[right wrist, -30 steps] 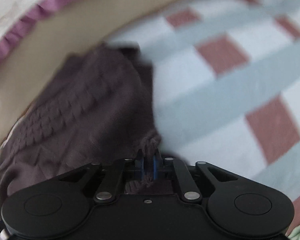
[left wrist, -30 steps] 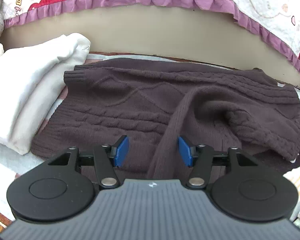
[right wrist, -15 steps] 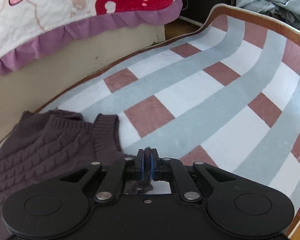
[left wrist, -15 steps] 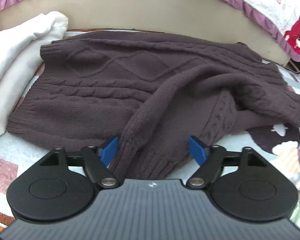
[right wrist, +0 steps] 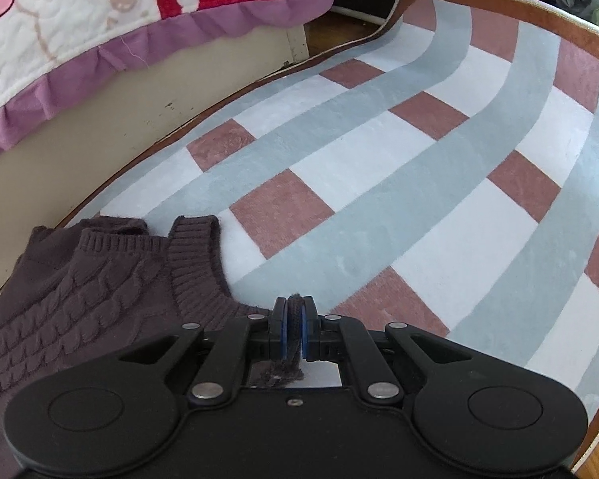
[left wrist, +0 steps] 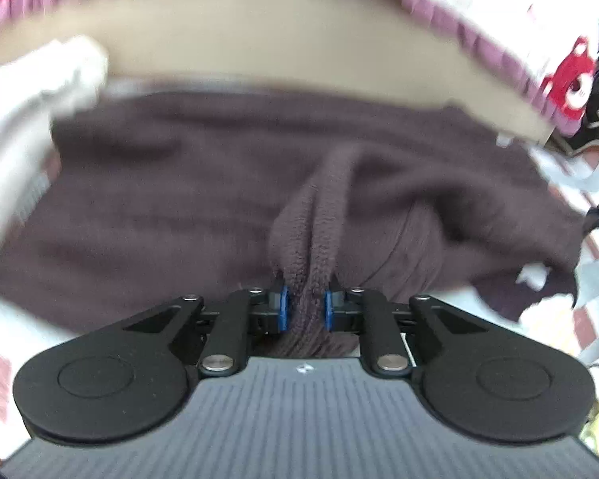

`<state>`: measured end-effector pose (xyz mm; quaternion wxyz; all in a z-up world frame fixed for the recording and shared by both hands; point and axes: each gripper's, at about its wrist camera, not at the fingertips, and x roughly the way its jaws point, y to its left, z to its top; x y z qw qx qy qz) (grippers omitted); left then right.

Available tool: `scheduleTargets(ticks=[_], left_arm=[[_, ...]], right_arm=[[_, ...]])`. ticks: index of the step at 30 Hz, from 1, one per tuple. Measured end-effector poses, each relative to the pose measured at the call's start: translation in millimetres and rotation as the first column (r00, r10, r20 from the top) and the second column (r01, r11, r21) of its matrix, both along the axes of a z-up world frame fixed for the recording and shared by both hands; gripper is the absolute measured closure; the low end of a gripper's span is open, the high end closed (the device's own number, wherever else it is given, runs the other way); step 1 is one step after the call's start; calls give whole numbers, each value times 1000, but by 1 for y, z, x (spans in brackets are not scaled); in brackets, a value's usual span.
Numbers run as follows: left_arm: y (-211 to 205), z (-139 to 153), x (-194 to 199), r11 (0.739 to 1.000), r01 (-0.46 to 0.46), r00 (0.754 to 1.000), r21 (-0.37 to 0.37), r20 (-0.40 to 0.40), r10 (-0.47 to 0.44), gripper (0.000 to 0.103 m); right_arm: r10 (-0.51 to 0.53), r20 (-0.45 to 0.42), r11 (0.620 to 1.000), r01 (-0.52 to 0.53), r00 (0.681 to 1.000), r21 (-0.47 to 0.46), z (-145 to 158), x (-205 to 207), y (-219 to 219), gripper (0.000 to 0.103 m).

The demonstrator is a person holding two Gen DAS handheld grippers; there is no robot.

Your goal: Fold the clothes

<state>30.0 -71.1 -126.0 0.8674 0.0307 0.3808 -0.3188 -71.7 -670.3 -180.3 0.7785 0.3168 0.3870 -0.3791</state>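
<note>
Both claws grip our brown sweater: left gripper closing on its bunched sleeve, right gripper clenched on an edge near the rug border, likely for folding.

Checked rug in grey, white and dusky red, quilt with purple frill, beige bed base

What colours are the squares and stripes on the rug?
The rug has grey-blue stripes with white and dusty pink-brown squares between them. It shows best in the right wrist view.
</note>
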Motion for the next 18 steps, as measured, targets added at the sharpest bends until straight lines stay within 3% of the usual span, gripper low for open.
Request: scheduleTargets(ticks=[4, 10, 11, 13, 15, 17, 18], left_arm=[[22, 61, 15, 987, -82, 992, -138, 81, 94, 88], [24, 86, 66, 960, -222, 950, -172, 185, 252, 86], [19, 75, 78, 958, -243, 953, -154, 144, 265, 83], [9, 43, 99, 948, -305, 950, -89, 46, 309, 56], [0, 11, 111, 943, -331, 943, -18, -36, 330, 54], [-5, -7, 102, 959, -283, 955, 34, -87, 284, 54], [-7, -13, 94, 968, -246, 963, 44, -103, 249, 54]], right_arm=[[12, -35, 1000, -13, 999, -22, -2, 5, 3, 97], [27, -87, 999, -30, 996, -28, -8, 11, 3, 97], [31, -94, 999, -34, 995, -29, -9, 11, 3, 97], [28, -100, 999, -31, 995, -34, -8, 11, 4, 94], [-18, -80, 998, 13, 997, -60, 2, 4, 4, 88], [-46, -15, 999, 45, 999, -28, 16, -11, 3, 64], [-42, 52, 999, 41, 998, 23, 23, -21, 4, 57]])
